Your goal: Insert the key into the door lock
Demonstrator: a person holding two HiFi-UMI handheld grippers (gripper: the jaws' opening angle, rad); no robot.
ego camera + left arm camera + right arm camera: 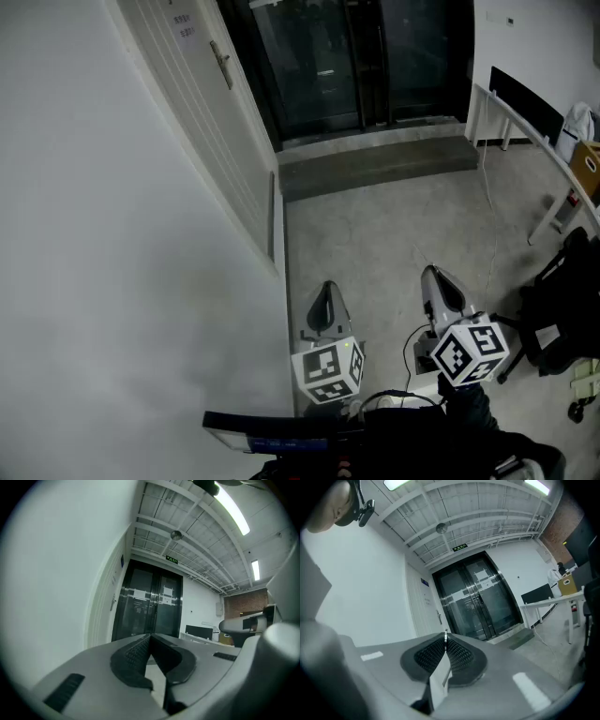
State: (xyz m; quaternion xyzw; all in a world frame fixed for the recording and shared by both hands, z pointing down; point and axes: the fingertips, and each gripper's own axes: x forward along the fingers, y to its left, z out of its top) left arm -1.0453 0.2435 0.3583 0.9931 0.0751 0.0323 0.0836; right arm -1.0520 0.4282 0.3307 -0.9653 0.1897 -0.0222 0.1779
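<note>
Key (446,634) is pinched between the jaws of my right gripper (439,279). Only its thin metal edge shows at the tips, with a white tag (440,679) behind it. My left gripper (325,292), just beside on the left, is pressed together on nothing. So the key is taken, but I judge the insertion not begun: the white door (202,122) with its handle (222,66) stands well ahead to the left, and the lock I cannot make out. Straight ahead are dark glass doors (356,56) and a low step (375,164); to the right, a white table (511,117) and a black chair (562,300). Nothing blocks the way.
</note>
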